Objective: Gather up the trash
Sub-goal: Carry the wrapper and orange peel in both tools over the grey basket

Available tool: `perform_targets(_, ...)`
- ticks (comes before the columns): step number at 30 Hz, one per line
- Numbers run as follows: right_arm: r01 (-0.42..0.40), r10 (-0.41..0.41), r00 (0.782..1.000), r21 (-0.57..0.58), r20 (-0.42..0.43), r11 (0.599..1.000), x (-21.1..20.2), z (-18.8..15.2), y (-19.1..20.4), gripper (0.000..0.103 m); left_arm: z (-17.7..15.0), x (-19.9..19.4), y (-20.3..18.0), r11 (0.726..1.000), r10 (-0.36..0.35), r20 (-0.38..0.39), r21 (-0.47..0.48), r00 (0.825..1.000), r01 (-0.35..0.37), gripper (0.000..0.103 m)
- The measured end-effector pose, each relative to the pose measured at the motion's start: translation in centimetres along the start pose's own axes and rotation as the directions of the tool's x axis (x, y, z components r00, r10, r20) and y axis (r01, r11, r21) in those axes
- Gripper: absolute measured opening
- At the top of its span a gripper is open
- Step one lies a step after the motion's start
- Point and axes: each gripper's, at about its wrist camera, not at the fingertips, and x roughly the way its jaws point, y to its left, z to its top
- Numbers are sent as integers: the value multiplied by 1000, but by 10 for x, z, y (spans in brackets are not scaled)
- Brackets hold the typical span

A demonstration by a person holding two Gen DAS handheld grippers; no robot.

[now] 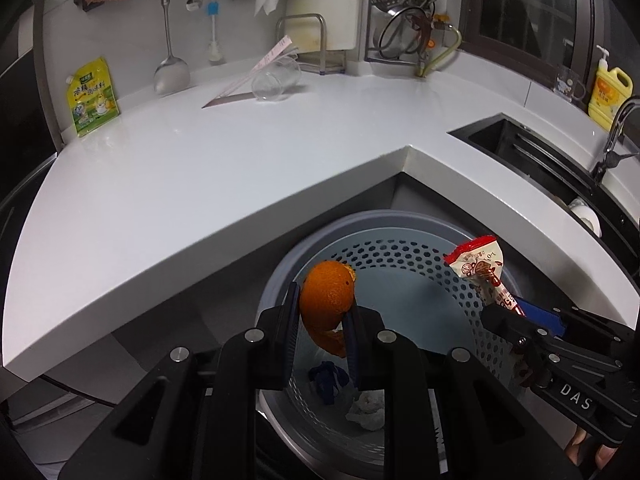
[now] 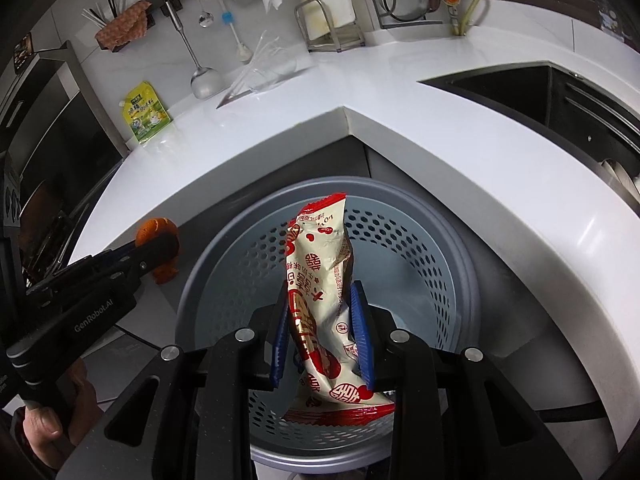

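Two risks: left tongs (image 1: 324,312) pinching orange peel (image 1: 326,300) low-centre may miss the bin (image 1: 280,264); right tongs (image 2: 322,336) pinching the wrapper (image 2: 320,280) may snag it.

Two grippers: the left gripper (image 1: 322,316) and the right gripper (image 2: 322,336). One orange peel (image 1: 326,296), one snack wrapper (image 2: 320,280), one bin (image 1: 400,280). On the bench (image 1: 240,160): one plastic cup (image 1: 276,80), one green pouch (image 1: 93,96), one yellow soap bottle (image 1: 610,92).

"DAS" stands on the right gripper (image 1: 502,312), right of the left claw; "GenRobot.AI" marks the left gripper (image 2: 158,246), left of the right claw.
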Motion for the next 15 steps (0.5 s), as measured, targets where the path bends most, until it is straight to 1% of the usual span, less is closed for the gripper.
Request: perform_targets(15, 11, -10, 999, 21, -45, 1000, 16, -8, -8, 28, -10, 24, -12, 1000, -17, -67, 17, 998, 19, 21)
